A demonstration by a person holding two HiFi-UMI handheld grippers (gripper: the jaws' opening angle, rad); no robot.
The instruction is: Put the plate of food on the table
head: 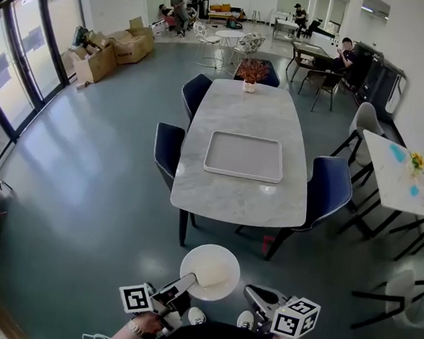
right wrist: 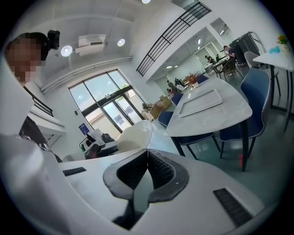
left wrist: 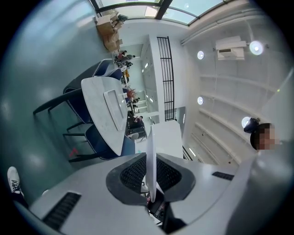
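A round white plate (head: pixel 210 272) hangs low in front of me over the grey floor. My left gripper (head: pixel 190 280) is shut on its near-left rim. In the left gripper view the plate (left wrist: pixel 150 137) shows edge-on, pinched between the dark pads (left wrist: pixel 133 174). My right gripper (head: pixel 254 294) is to the right of the plate, apart from it, shut and empty; its tips (right wrist: pixel 147 150) meet. From there the plate (right wrist: pixel 133 137) shows at the left. The marble table (head: pixel 239 197) stands ahead and bears a white tray (head: pixel 244 156).
Dark blue chairs (head: pixel 168 151) (head: pixel 330 187) flank the table, and a flower pot (head: pixel 251 72) sits at its far end. A second white table (head: pixel 396 177) and chairs stand at the right. Cardboard boxes (head: pixel 108 51) lie far left; people sit at the back.
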